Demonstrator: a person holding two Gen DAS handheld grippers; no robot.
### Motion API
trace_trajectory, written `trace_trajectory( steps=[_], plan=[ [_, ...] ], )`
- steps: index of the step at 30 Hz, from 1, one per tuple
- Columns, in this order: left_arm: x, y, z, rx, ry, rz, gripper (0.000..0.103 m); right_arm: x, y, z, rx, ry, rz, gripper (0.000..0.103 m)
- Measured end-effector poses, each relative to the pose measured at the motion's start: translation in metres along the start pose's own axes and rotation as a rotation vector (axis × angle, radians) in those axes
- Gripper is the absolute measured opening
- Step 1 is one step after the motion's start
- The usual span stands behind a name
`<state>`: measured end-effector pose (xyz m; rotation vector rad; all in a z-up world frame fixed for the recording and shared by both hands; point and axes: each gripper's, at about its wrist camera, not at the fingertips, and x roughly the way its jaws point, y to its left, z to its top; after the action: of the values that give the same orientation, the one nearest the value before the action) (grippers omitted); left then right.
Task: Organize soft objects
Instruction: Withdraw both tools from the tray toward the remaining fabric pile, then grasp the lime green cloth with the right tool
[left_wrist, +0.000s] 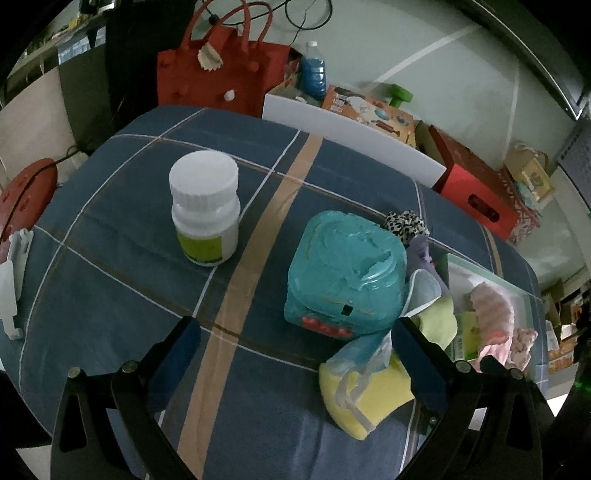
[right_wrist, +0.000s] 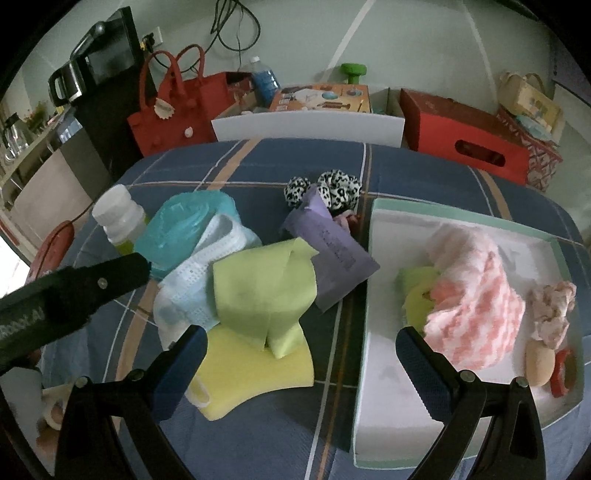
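Note:
A pile of soft things lies mid-table: a yellow sponge (right_wrist: 255, 373) (left_wrist: 373, 395), a green cloth (right_wrist: 264, 291) on it, a white-blue mask (right_wrist: 192, 280), a purple pouch (right_wrist: 332, 254) and a leopard-print scrunchie (right_wrist: 338, 188) (left_wrist: 404, 225). The white tray (right_wrist: 384, 354) (left_wrist: 491, 280) at the right holds a pink-white knit cloth (right_wrist: 476, 295), a pink scrunchie (right_wrist: 552, 310) and small items. My right gripper (right_wrist: 301, 347) hovers open over the sponge and the tray's left wall. My left gripper (left_wrist: 295, 341) is open in front of the teal plastic box (left_wrist: 343, 273), its arm (right_wrist: 70, 288) showing in the right wrist view.
A white pill bottle (left_wrist: 205, 206) stands left of the teal box on the blue plaid tablecloth (left_wrist: 110, 258). Behind the table are a red bag (left_wrist: 218, 74), a water bottle (left_wrist: 312, 70), a white board (right_wrist: 306, 127) and red boxes (right_wrist: 465, 136).

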<state>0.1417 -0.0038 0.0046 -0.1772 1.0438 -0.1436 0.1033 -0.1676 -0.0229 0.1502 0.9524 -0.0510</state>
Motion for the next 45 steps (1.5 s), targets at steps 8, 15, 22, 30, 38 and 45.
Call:
trace_trajectory(
  steps=[8,15,22,30,38,45],
  plan=[
    [0.007,0.004,0.001,-0.036,0.04,-0.022,0.103,0.012,0.004,0.002,-0.018,0.002,0.009,0.103],
    [0.008,0.005,0.001,-0.053,0.058,-0.044,0.103,0.016,0.008,0.003,-0.045,-0.024,0.025,0.103],
    [0.01,0.005,0.0,-0.063,0.073,-0.054,0.103,0.02,0.013,0.005,-0.064,-0.034,0.064,0.095],
    [0.01,0.008,0.0,-0.086,0.08,-0.075,0.102,0.02,0.003,0.006,-0.029,-0.034,0.11,0.068],
    [0.007,0.002,0.0,-0.071,0.068,-0.105,0.102,0.018,0.001,0.005,-0.021,-0.029,0.165,0.032],
    [0.009,-0.009,-0.003,-0.046,0.075,-0.147,0.102,0.015,-0.006,0.006,0.004,-0.031,0.169,0.024]
  ],
)
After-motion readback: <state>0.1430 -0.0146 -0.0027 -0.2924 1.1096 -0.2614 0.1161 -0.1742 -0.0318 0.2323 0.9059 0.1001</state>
